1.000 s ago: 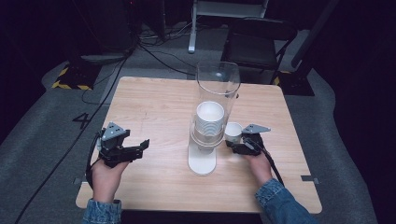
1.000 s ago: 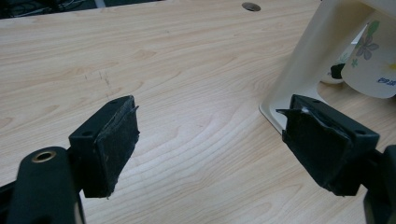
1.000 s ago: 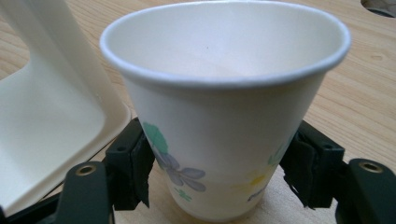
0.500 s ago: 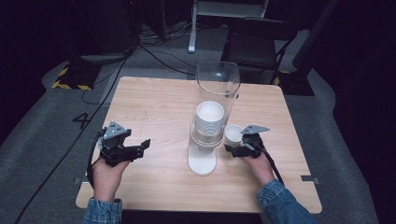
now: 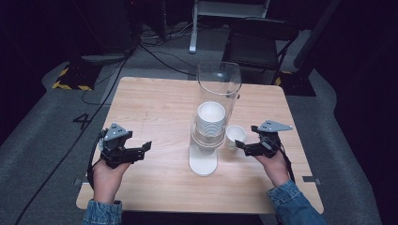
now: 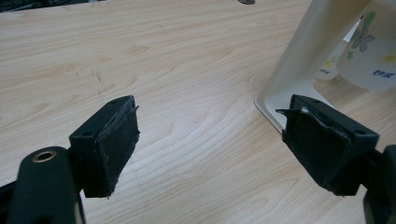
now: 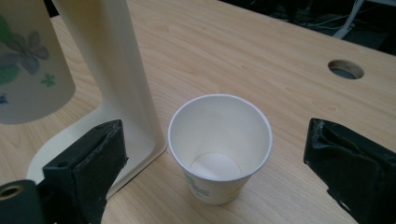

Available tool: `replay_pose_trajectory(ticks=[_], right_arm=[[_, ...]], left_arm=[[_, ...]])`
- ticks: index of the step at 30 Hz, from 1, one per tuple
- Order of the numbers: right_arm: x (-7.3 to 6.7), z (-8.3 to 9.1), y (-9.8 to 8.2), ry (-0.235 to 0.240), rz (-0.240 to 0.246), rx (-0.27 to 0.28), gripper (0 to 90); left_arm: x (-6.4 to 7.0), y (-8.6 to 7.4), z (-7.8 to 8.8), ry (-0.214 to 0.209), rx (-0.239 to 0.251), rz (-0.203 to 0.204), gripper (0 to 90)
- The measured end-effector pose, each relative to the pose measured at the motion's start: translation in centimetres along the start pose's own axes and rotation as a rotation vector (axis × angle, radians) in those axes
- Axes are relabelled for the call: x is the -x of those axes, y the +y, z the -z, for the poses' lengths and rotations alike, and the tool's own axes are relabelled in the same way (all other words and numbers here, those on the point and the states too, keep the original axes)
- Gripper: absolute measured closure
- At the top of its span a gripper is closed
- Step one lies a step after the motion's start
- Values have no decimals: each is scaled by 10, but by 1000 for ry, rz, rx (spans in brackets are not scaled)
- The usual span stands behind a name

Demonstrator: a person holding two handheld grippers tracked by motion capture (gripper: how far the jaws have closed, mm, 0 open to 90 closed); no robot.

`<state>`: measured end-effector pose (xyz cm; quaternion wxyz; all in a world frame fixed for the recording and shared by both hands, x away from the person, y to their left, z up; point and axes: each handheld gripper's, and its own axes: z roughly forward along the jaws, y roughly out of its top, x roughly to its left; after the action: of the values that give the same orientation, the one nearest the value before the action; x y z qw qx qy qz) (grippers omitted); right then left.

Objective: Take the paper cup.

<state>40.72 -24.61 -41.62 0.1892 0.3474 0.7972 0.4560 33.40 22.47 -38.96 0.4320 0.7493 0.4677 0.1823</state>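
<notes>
The paper cup (image 7: 219, 148), light, thin-walled and easily crushed, stands free between the right gripper's (image 7: 219, 158) just-spread jaws, at three o'clock of the dispenser (image 5: 204, 157); pinch its wall gently below the rim, while the left gripper (image 6: 210, 154) gapes empty.

Dispenser (image 5: 206, 140) at mid-table (image 5: 155, 103), cup stack (image 5: 210, 119) in its tube. Single cup (image 5: 234, 137) just right of its base. Left gripper (image 5: 141, 149) near left, right gripper (image 5: 240, 146) near right of cup.

dark room, grey floor (image 5: 42, 136), chair (image 5: 256, 44)

Black tools (image 5: 240, 146), grey plates, denim sleeves (image 5: 295, 202)
</notes>
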Motion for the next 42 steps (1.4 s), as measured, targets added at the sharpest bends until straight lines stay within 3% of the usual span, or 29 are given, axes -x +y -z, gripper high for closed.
replay_pose_trajectory(ticks=[4,11,13,23,26,33,42], right_arm=[[7,20,5,-11,3,22,62],[23,48,7,-20,-41,52,67],[26,54,7,-22,-53,44,67],[37,82,8,-55,-22,9,87],[41,86,7,-64,-13,-3,91],[60,90,-3,-67,-67,-41,90],[78,86,-16,-121,-117,-73,152]], left_arm=[[0,0,0,-4,-5,-2,182],[-2,1,-1,-7,-14,-8,181],[-2,2,-2,-11,-14,-8,180],[-4,4,-7,-28,-35,-22,176],[-6,4,-8,-29,-42,-27,174],[-14,0,-6,-4,-40,-23,167],[-26,-7,-5,7,-56,14,170]])
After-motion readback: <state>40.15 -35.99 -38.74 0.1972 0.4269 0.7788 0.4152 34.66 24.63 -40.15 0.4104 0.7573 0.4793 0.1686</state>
